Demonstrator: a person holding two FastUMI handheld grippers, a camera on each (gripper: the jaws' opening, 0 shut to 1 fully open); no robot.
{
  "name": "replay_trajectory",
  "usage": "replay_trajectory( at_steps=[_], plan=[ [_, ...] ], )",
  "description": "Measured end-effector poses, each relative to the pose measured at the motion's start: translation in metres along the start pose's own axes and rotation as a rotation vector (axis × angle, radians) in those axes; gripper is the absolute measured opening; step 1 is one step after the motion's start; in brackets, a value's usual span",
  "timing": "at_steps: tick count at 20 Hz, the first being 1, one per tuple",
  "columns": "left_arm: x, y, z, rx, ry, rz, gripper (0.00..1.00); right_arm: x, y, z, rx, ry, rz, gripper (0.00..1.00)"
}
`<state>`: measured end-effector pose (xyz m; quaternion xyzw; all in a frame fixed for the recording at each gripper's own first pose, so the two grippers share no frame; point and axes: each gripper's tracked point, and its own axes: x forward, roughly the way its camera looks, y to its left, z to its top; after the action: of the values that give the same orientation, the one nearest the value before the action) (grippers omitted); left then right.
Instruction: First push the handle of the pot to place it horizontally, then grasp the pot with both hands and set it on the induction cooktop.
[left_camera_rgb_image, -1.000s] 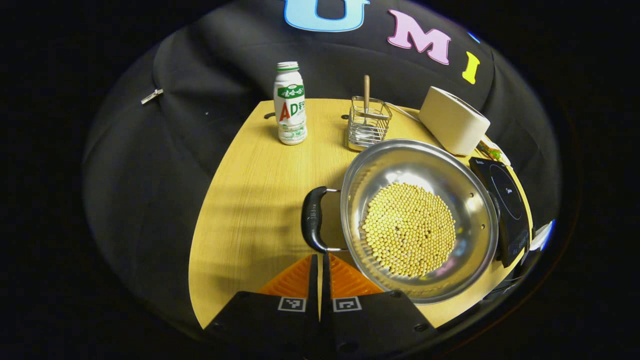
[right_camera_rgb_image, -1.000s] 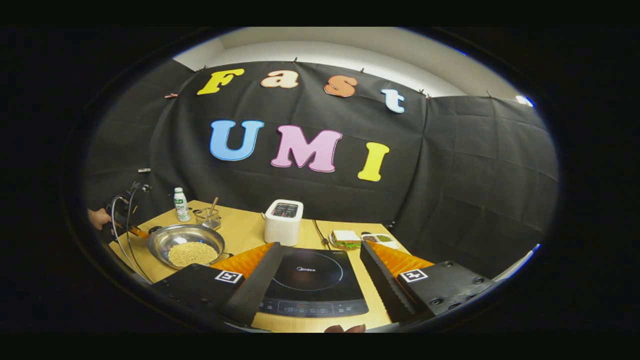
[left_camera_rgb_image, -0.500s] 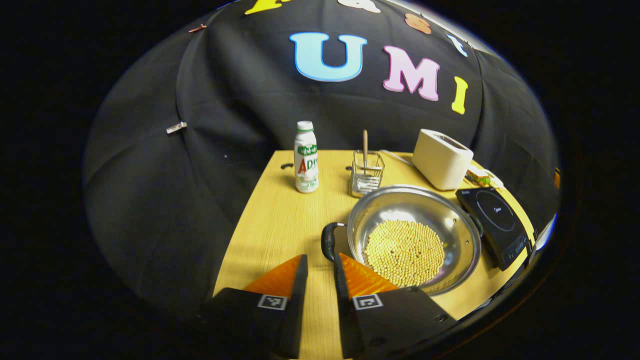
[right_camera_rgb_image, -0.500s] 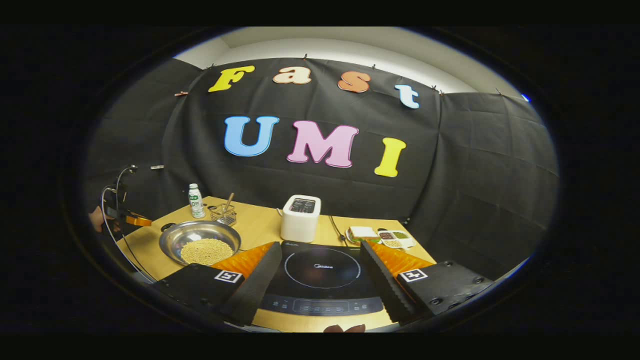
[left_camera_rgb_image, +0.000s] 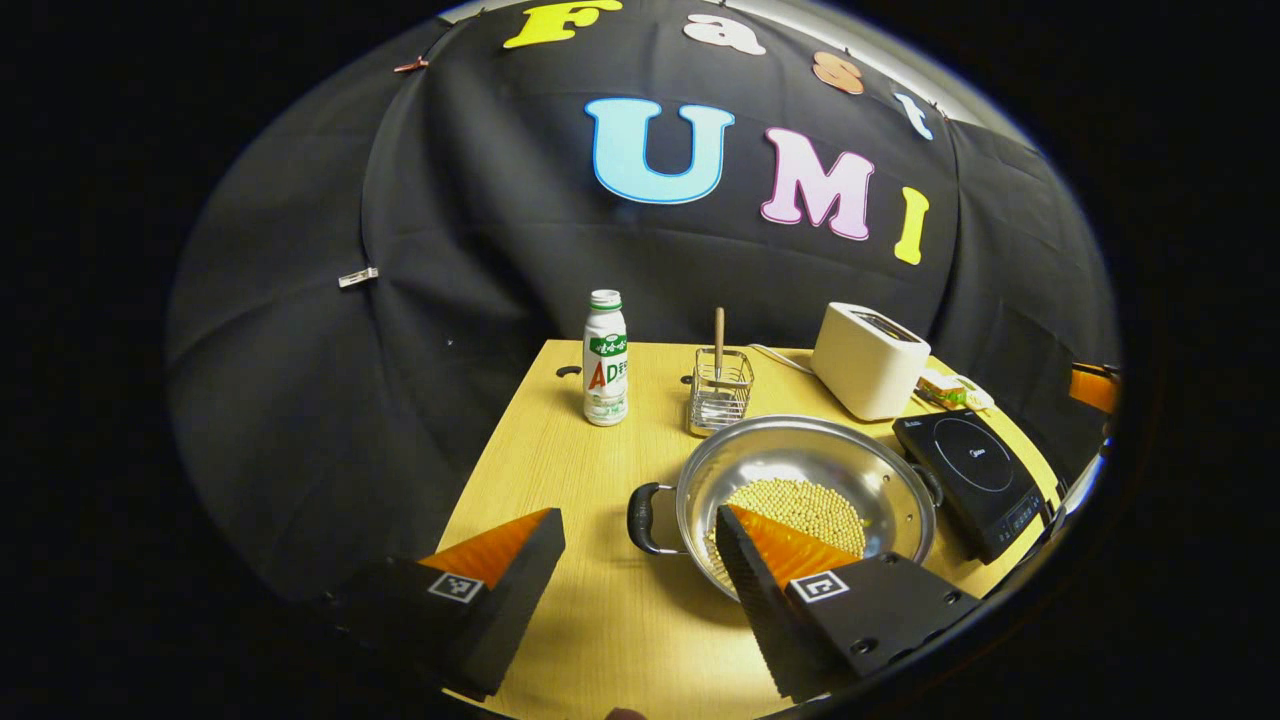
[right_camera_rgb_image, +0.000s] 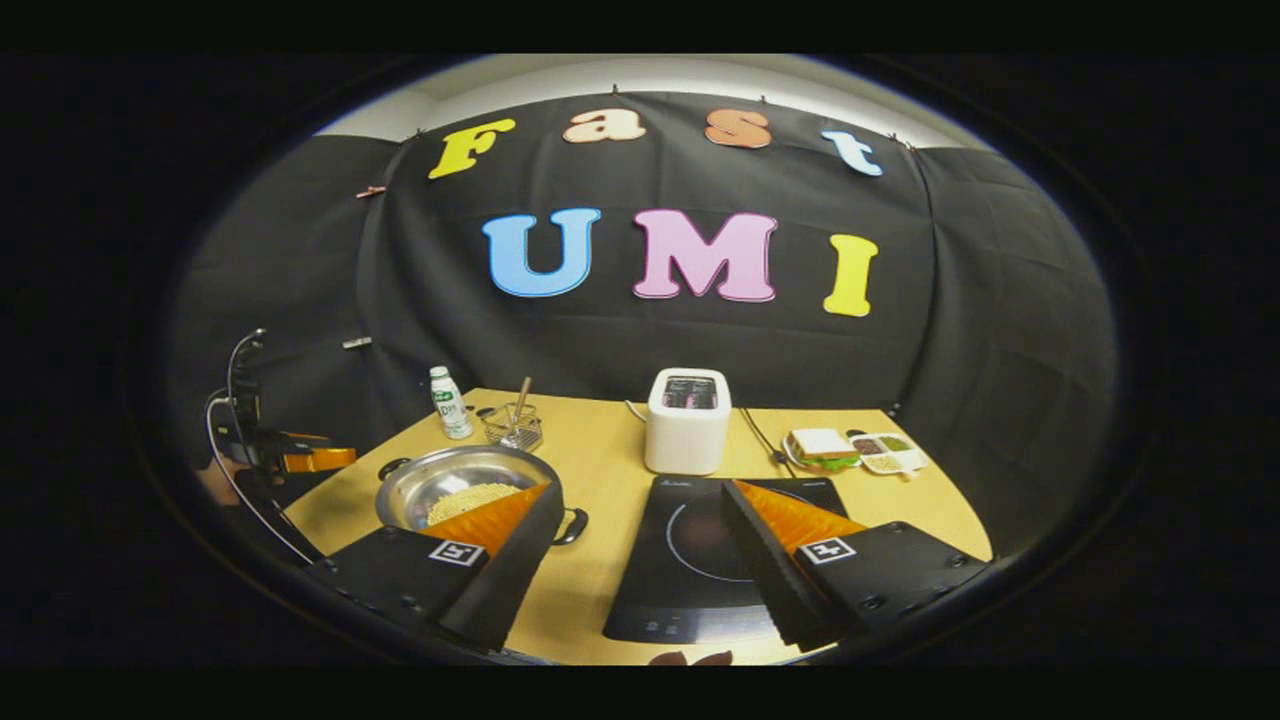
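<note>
A: What is carrying everything?
B: A light wooden table (left_camera_rgb_image: 560, 480).
A: And directly on it?
B: At the back, a drink bottle (left_camera_rgb_image: 605, 358), a wire utensil basket (left_camera_rgb_image: 719, 403) and a white toaster (left_camera_rgb_image: 866, 360). Nearer, a steel pot (left_camera_rgb_image: 805, 490) of soybeans beside a black induction cooktop (left_camera_rgb_image: 970, 482). A sandwich (right_camera_rgb_image: 820, 447) and a small divided dish (right_camera_rgb_image: 886, 453) lie on the far right.

Each tool (left_camera_rgb_image: 640, 560) has wedge-shaped ridged fingers, screwed housings and square black-and-white markers.

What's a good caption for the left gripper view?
Open left hand-held gripper hovers before the pot of beans on the wooden table.
</note>
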<state>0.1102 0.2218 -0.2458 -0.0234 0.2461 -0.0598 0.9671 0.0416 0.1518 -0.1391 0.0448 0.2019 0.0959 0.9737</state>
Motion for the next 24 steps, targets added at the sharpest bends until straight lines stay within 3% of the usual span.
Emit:
replay_trajectory(
  at_steps=[7, 16, 24],
  plan=[
    [0.024, 0.0, -0.007, 0.007, 0.054, -0.009, 0.95, 0.059, 0.032, -0.018, 0.017, 0.077, 0.018, 0.98],
    [0.062, 0.0, -0.023, -0.021, 0.124, -0.021, 0.95, 0.112, 0.062, -0.078, -0.043, 0.242, 0.028, 0.96],
    [0.098, -0.008, -0.049, 0.002, 0.22, -0.023, 0.96, 0.143, 0.061, -0.127, -0.068, 0.365, 0.012, 0.99]
  ],
)
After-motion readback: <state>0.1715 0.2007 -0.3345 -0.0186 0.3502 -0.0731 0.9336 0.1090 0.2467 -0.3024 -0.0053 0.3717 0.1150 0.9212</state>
